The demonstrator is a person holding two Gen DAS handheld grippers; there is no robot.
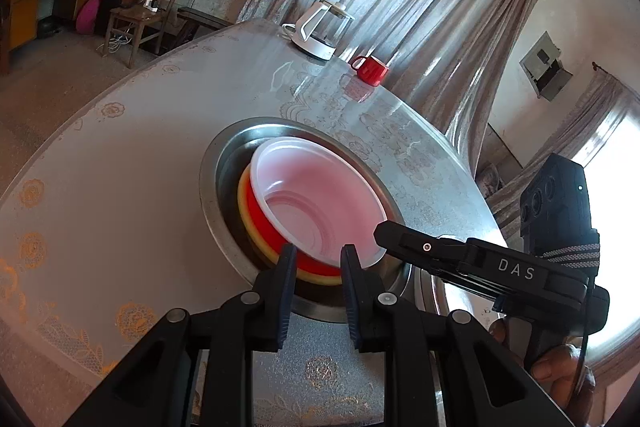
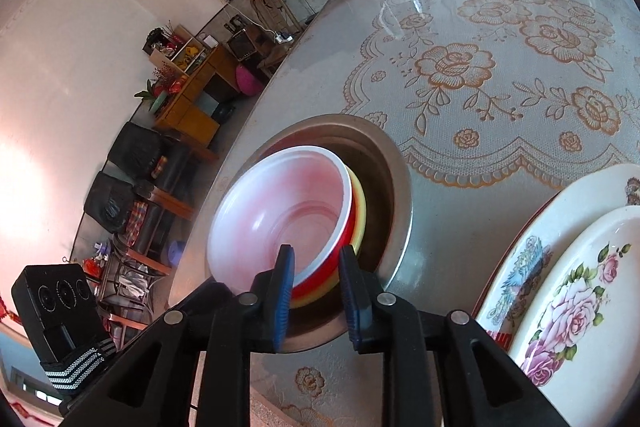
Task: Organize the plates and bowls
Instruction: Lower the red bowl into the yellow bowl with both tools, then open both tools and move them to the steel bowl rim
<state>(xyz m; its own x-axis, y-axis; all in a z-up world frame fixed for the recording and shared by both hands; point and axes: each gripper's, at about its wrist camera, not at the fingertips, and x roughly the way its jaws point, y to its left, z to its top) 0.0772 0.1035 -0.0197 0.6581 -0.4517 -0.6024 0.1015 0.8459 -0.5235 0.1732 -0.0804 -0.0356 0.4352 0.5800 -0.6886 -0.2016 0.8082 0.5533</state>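
Left wrist view shows a kettle (image 1: 320, 31) and a red mug (image 1: 371, 70) far back near the table (image 1: 120, 167) edge. The red bowl (image 1: 316, 203) sits in a yellow bowl (image 1: 250, 215) inside a metal basin (image 1: 218, 163). The left gripper (image 1: 318, 267) is apart around the bowls' near edge, maybe not touching. The right gripper (image 2: 316, 267), marked "DAS", is apart around the rim too. Two flowered plates (image 2: 576, 267) lie stacked just beside the basin.

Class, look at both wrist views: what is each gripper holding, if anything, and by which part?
Both grippers straddle the rim of the red bowl: left gripper and right gripper at near edges. Whether either actually clamps it cannot be told.
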